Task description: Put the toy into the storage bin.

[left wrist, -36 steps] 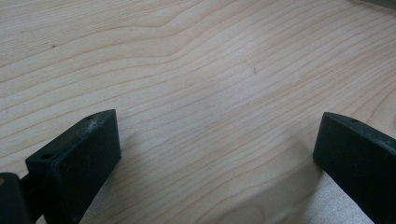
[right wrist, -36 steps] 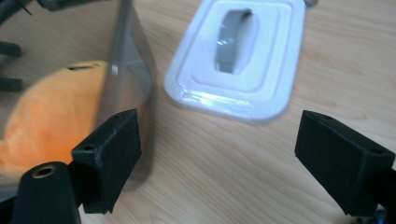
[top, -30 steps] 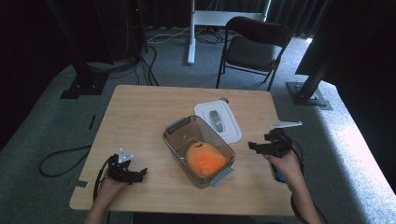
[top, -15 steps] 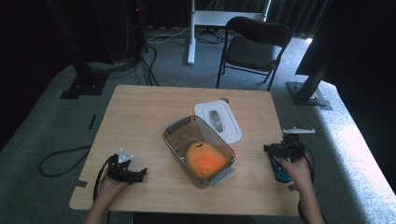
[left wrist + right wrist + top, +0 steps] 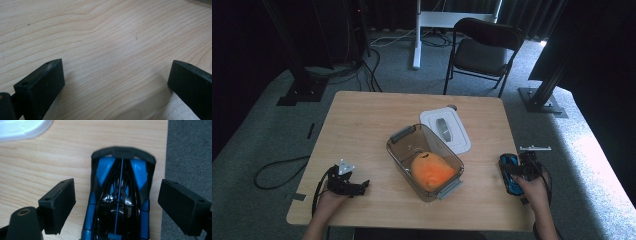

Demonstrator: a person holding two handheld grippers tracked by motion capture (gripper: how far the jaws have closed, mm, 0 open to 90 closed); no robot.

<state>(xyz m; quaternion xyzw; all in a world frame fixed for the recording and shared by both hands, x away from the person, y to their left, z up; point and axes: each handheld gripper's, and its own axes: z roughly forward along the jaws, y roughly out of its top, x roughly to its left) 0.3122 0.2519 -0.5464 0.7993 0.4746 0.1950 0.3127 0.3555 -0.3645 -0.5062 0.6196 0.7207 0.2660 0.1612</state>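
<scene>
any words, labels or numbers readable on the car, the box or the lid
None can be read.
Toy car: blue and black bodywork, no lettering shows.
Box: clear walls, no label shows.
Lid: plain white, no print shows.
Right gripper: black jaws, unmarked.

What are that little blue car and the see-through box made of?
The toy car looks like glossy hard plastic, since light glints off its blue and black panels. The box seems to be clear, smoky plastic: the orange thing inside shows through its walls.

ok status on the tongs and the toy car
Right tongs open, straddling blue toy car at table edge. Left tongs open, empty. Nothing in the way.
</scene>
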